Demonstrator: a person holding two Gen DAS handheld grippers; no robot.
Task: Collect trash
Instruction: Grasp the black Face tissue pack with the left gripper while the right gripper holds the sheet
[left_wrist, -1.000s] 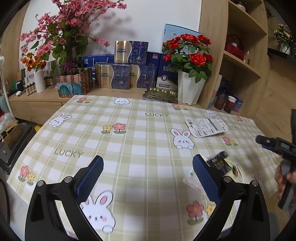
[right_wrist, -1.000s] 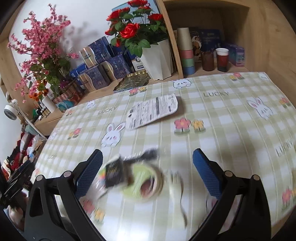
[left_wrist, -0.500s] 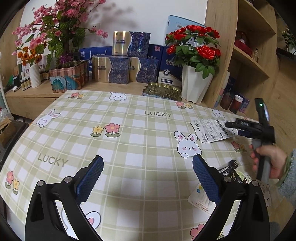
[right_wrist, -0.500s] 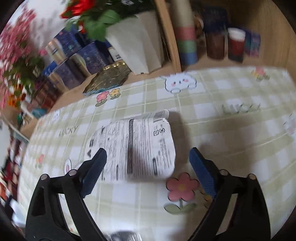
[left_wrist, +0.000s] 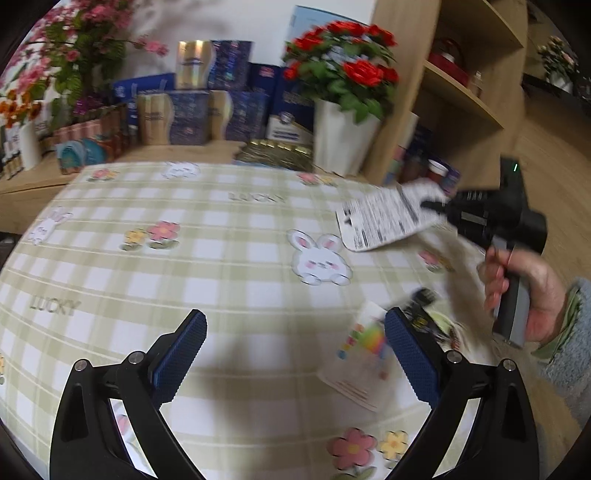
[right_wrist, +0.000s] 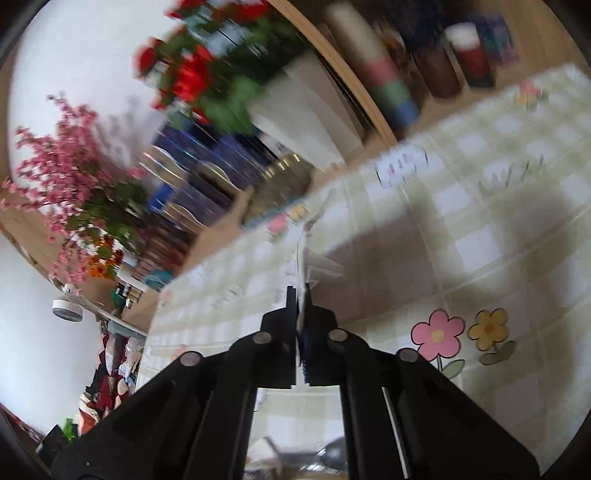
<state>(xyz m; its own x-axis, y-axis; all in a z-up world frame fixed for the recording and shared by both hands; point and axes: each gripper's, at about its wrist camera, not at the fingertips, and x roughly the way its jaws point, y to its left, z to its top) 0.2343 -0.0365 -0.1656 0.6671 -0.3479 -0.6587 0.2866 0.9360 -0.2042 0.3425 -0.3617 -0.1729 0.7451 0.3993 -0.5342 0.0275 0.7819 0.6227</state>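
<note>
Two tools: right tool (left_wrist: 430, 204) clamps white wrapper (left_wrist: 384, 221); left tool (left_wrist: 293, 352) wide over checked tablecloth (left_wrist: 207, 258).

A round table (left_wrist: 229, 258) wears a green-checked cloth. Toward four o'clock on it lie a clear printed wrapper (left_wrist: 364, 354) and a dark packet (left_wrist: 424, 314).

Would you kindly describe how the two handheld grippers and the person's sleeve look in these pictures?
The left gripper has black angular fingers with round silver rivets and blue textured pads. The right gripper is black too, with a grey handle and a small green light on top. The sleeve is grey-blue knit over a green cuff.
</note>
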